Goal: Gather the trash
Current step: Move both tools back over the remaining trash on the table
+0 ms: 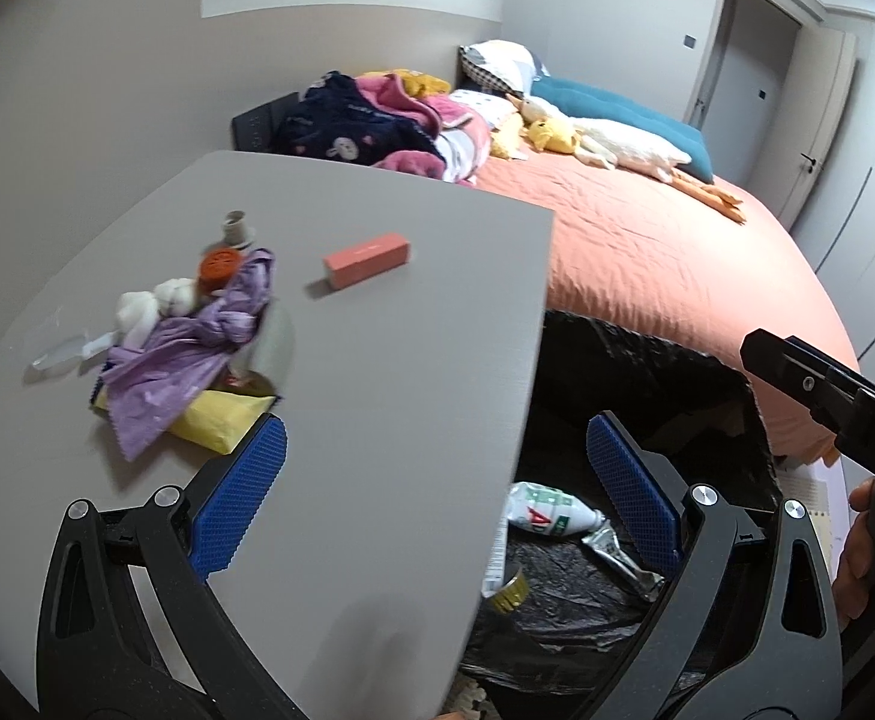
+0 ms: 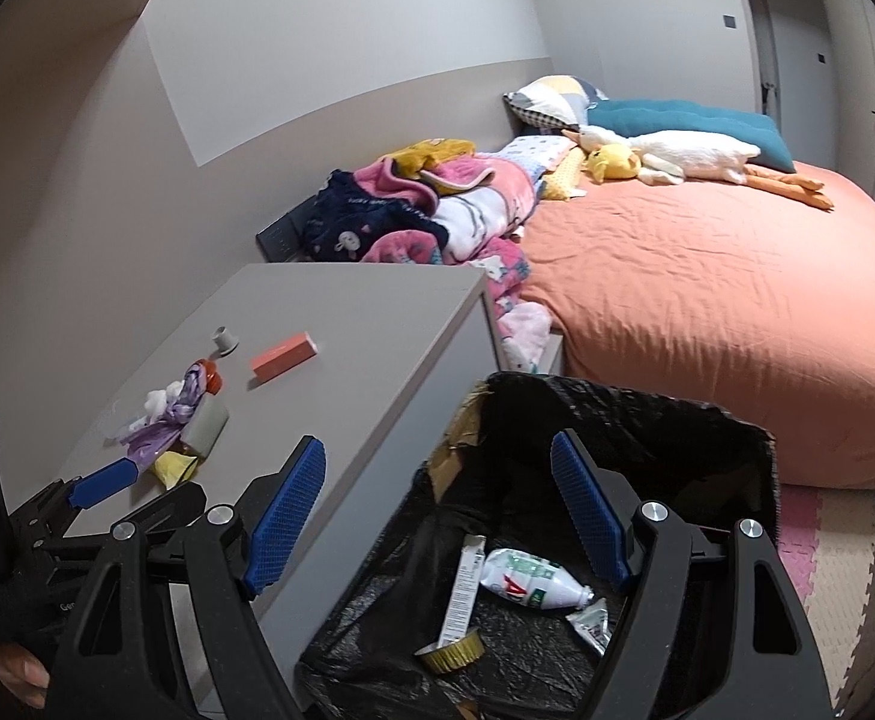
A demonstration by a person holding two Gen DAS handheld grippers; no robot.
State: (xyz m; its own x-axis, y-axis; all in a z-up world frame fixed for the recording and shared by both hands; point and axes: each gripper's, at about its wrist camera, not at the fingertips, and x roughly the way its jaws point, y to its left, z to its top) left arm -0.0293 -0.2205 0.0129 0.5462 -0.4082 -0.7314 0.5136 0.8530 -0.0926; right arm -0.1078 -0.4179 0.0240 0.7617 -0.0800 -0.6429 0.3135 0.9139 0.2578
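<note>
Blue-padded fingers (image 1: pixel 260 492) of the left claw (image 1: pixel 431 480) are seen spread wide in the left wrist view, nothing between them; one pad hangs over the grey table (image 1: pixel 377 360), the other over the black-lined bin (image 1: pixel 647 360). The right claw (image 2: pixel 437 516) is likewise held wide open and empty in its own view, poised above the bin's mouth.

On the table, a heap of trash is shown: a purple wrapper (image 1: pixel 179 360), a yellow packet (image 1: pixel 221 420), white tissue wads (image 1: pixel 155 300), an orange cap (image 1: pixel 220 267) and a small grey cap (image 1: pixel 236 225). A pink box (image 1: pixel 367 260) lies apart from the heap, nearer the bed side. A clear plastic scrap (image 1: pixel 56 357) at the heap's far left is made out only in the left wrist view.

The bin's contents are shown more fully by the right wrist view: a crushed white bottle (image 2: pixel 527 579), a long white carton (image 2: pixel 464 588), a gold foil cup (image 2: pixel 452 654) and a silver wrapper (image 2: pixel 593 621), all lying on the liner. In the left wrist view the carton is mostly hidden behind the table edge.

Only the right wrist view takes in the pink foam floor mat (image 2: pixel 845 546) beside the bin. The bed (image 2: pixel 707 312) with its orange cover, a pile of clothes (image 2: pixel 425 210) and a plush goose (image 2: pixel 677 156) is seen in both.
</note>
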